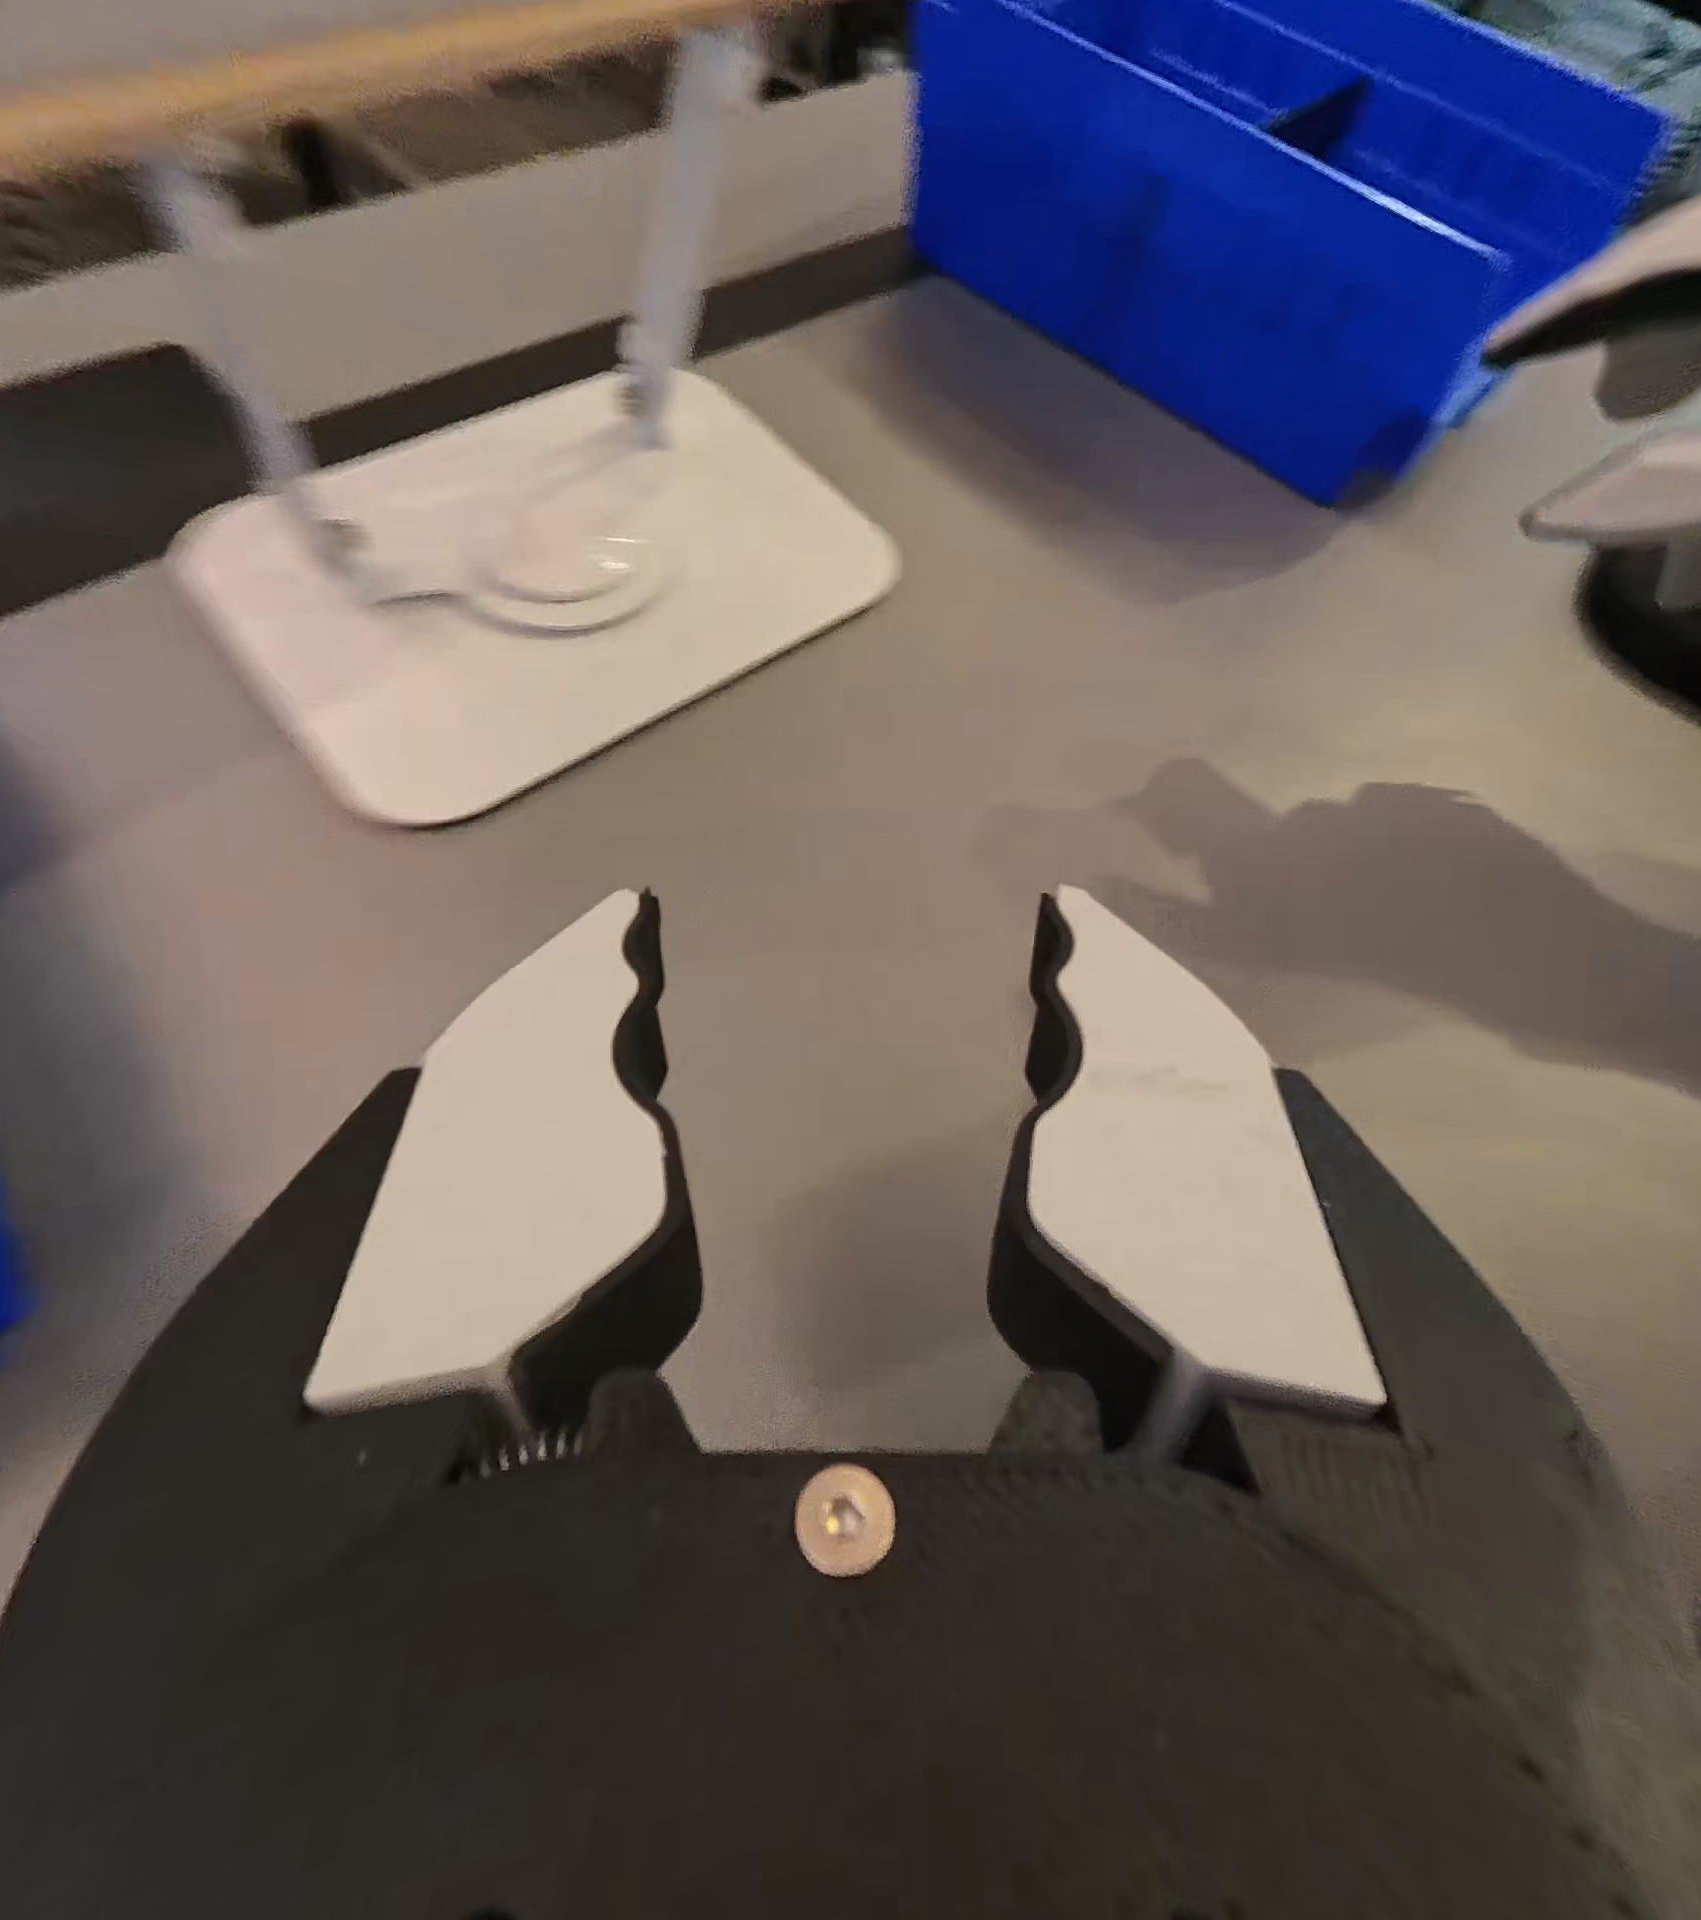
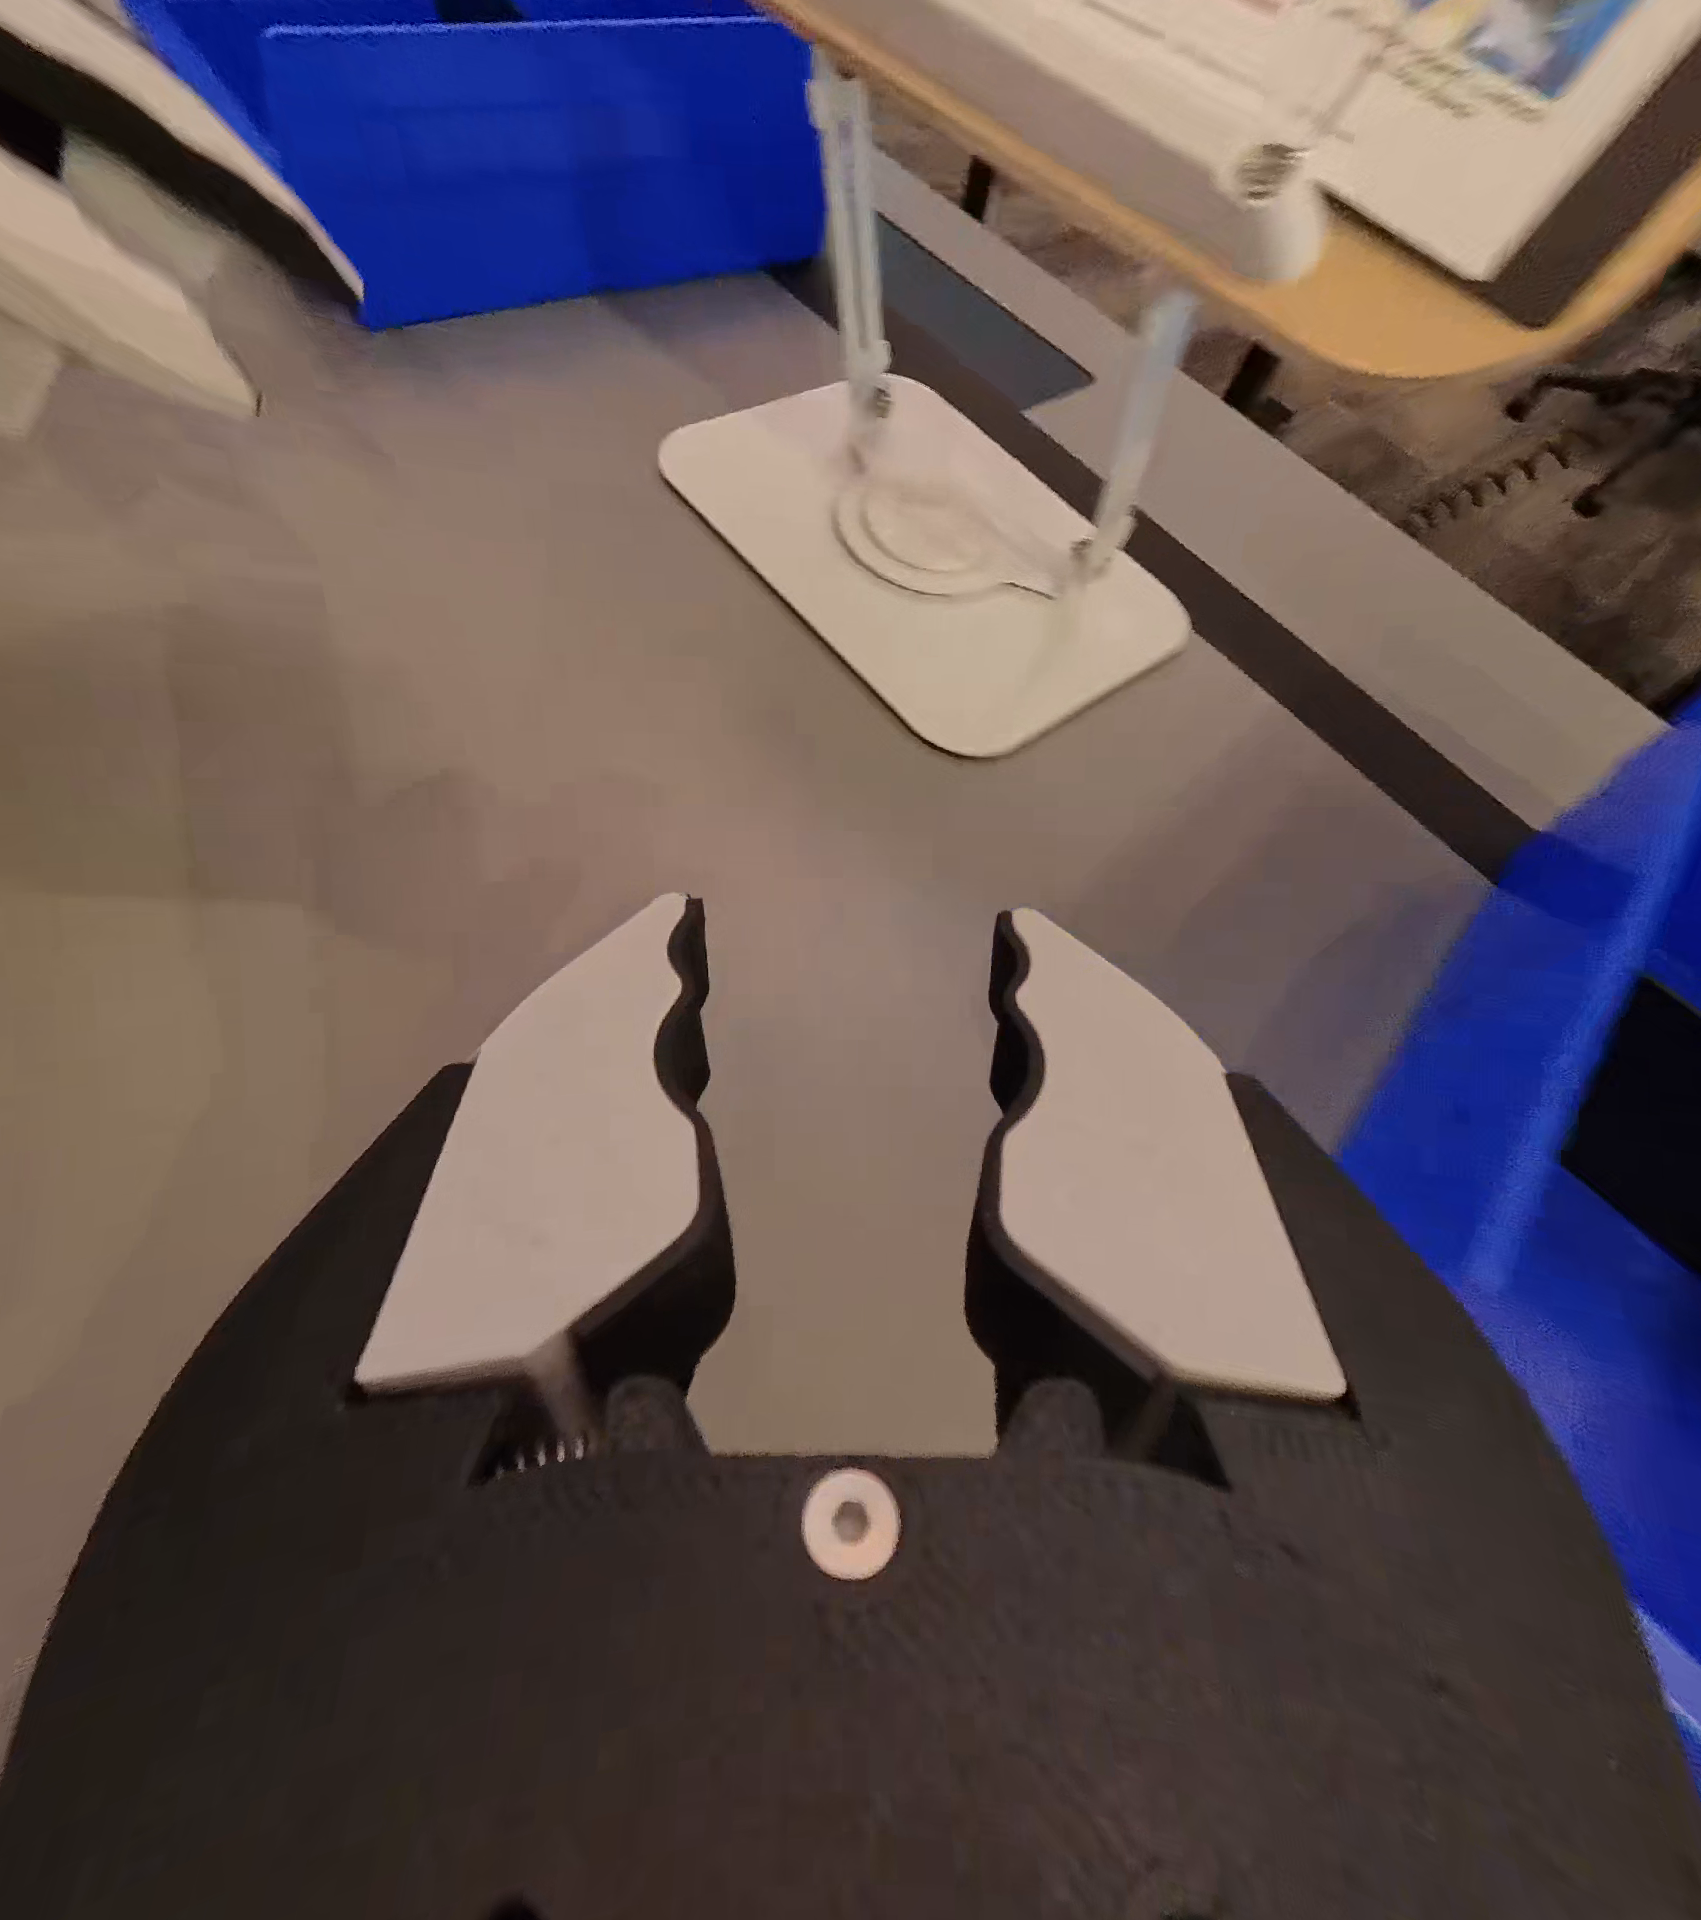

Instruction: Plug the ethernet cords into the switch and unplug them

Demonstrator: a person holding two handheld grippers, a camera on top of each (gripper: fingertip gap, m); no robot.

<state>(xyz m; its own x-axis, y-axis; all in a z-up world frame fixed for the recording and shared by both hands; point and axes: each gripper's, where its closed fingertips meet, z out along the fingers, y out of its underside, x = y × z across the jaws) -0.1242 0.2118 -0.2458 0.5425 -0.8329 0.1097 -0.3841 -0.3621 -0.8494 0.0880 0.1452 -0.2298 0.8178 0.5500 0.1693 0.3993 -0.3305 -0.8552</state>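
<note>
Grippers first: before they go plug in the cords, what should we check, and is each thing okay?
1. Left gripper open, nothing in it: ok.
2. Right gripper open, nothing in it: ok.
3. Table bare in front of both: ok.
4. Cords in sight: not ok, neither view shows any.
5. Switch in sight: not ok, only a white stand and blue bins show.
6. Sharp pictures: not ok, both are blurred.
</note>
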